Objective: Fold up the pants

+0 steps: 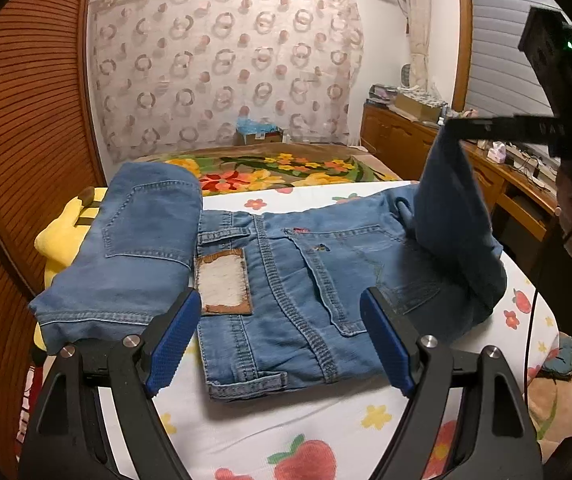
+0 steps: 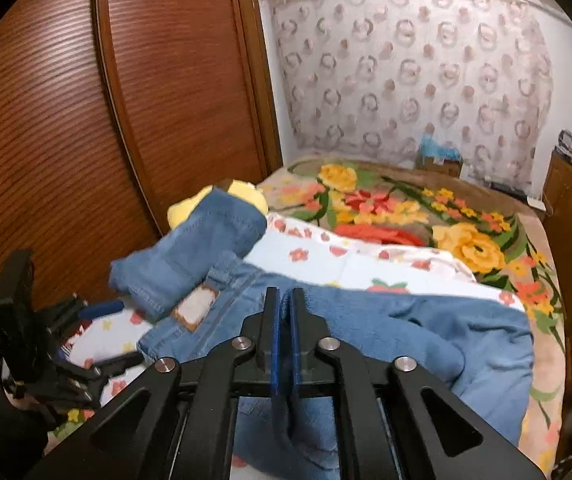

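Blue jeans (image 1: 286, 280) lie back side up on a white flowered sheet (image 1: 270, 424), with a leather waist patch (image 1: 224, 282) showing. The left end is folded over onto the jeans (image 1: 142, 240). My left gripper (image 1: 282, 336) is open and empty, just above the near edge of the jeans. My right gripper (image 2: 285, 300) is shut on a fold of the jeans (image 2: 426, 332) and lifts the right end up; it shows in the left wrist view (image 1: 452, 126) holding the raised denim (image 1: 446, 200).
A yellow plush toy (image 1: 62, 232) lies under the folded left end. A floral blanket (image 1: 286, 172) covers the far bed. A wooden louvered wardrobe (image 1: 26, 120) stands at left, a wooden dresser (image 1: 486, 168) with clutter at right. A cardboard box (image 1: 258, 134) sits by the far wall.
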{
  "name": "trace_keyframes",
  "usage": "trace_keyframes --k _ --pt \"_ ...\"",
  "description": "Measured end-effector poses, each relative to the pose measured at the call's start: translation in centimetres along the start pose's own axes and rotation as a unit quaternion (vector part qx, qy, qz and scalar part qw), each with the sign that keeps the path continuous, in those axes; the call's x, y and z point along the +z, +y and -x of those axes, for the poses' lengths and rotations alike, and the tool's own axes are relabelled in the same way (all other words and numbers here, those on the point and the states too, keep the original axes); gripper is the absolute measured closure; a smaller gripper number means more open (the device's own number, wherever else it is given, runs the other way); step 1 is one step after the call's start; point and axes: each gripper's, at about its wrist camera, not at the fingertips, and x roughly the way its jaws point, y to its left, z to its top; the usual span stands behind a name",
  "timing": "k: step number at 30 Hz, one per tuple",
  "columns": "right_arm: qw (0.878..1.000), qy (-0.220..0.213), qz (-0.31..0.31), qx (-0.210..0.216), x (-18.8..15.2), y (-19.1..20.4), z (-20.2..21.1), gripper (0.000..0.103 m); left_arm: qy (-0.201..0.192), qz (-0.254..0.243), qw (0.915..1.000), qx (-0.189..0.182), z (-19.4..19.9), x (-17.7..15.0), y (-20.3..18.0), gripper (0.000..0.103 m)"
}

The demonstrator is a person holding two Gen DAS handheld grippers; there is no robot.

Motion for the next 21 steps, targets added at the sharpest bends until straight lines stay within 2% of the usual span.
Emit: trace_keyframes --k 3,6,12,17,21 --pt "1.0 0.003 -0.001 -0.018 -0.7 -1.6 0.4 0.079 0.002 -0.004 1.0 -0.007 -0.5 0.1 -0.3 0.021" --pt "1.0 0.006 -0.008 -0.016 -0.5 -2.0 1.4 0.066 0.001 -0.014 0.9998 -0.017 -1.2 0.6 -1.6 0.021" --pt "0.998 0.012 -0.035 -0.051 -2.4 -3.5 2.3 0.065 0.001 -0.048 0.9975 -0.052 -2.4 2.0 -6.0 0.021" --pt "0.995 0.024 -0.063 -0.071 -4.4 -5.6 2.1 0.065 0.013 -0.085 0.9928 -0.084 -3.9 2.8 -9.9 0.039" --pt "0.994 0.03 -0.076 -0.077 -5.0 -5.9 1.9 0.065 0.036 -0.117 0.9866 -0.108 -6.0 3.0 -13.3 0.041"
